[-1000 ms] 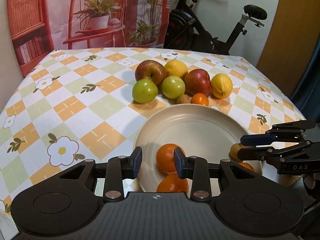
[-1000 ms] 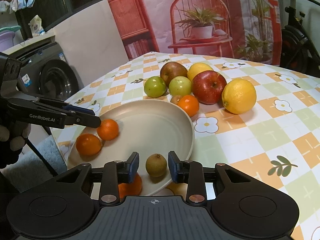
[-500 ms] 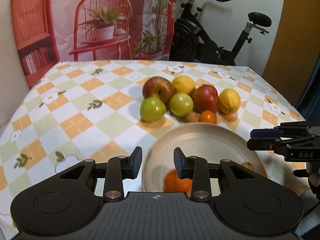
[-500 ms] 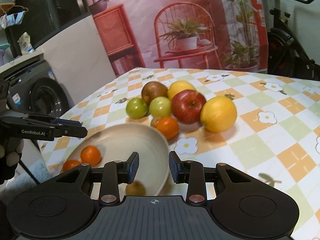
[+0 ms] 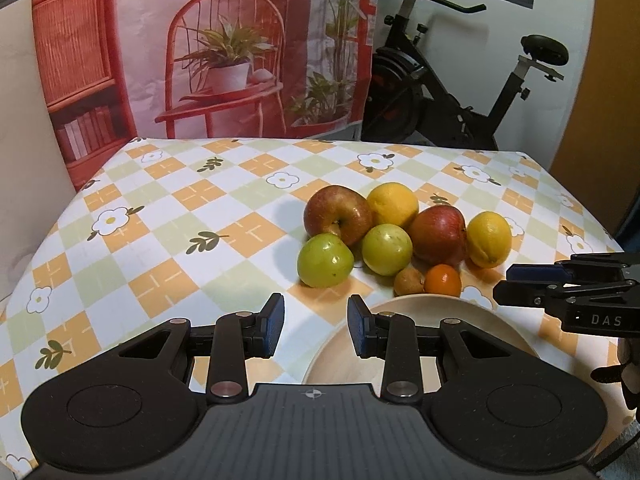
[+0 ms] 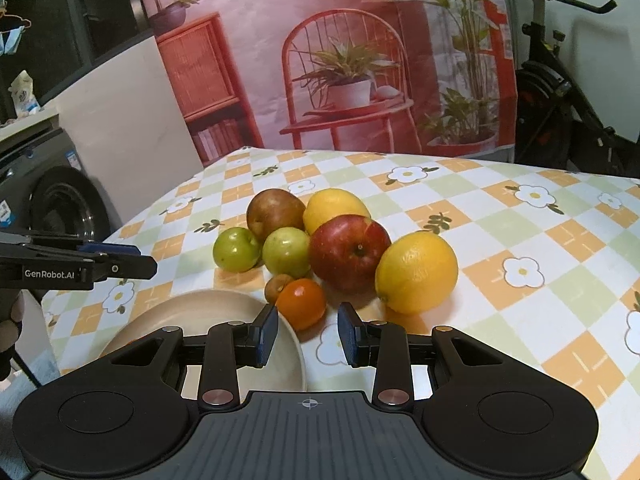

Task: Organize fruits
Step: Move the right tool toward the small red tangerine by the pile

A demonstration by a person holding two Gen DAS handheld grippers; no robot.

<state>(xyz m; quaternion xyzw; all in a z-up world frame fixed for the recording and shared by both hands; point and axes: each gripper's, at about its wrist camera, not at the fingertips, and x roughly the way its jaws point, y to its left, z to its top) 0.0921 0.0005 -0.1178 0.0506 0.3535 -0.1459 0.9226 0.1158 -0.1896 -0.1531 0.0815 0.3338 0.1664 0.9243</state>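
Observation:
A pile of fruit lies on the checked tablecloth: two red apples [image 6: 349, 252], two green apples [image 5: 325, 260], two lemons [image 6: 416, 272], a small orange [image 6: 301, 303] and a small brown fruit [image 5: 409, 282]. A beige plate [image 5: 420, 312] sits just in front of the pile; its contents are hidden behind the gripper bodies. My left gripper [image 5: 316, 325] is open and empty above the plate's left rim. My right gripper [image 6: 307, 334] is open and empty, just short of the small orange. Each gripper shows in the other's view, the right [image 5: 500, 280] and the left [image 6: 150, 260].
The table [image 5: 160, 216] ends at a backdrop picturing a red chair and plants. An exercise bike [image 5: 460, 92] stands behind the table at right. A washing machine [image 6: 48, 200] stands at the left.
Both grippers have pulled back and risen from the plate. The oranges and brown fruit on the plate have dropped out of sight behind the gripper bodies. The fruit pile has not moved.

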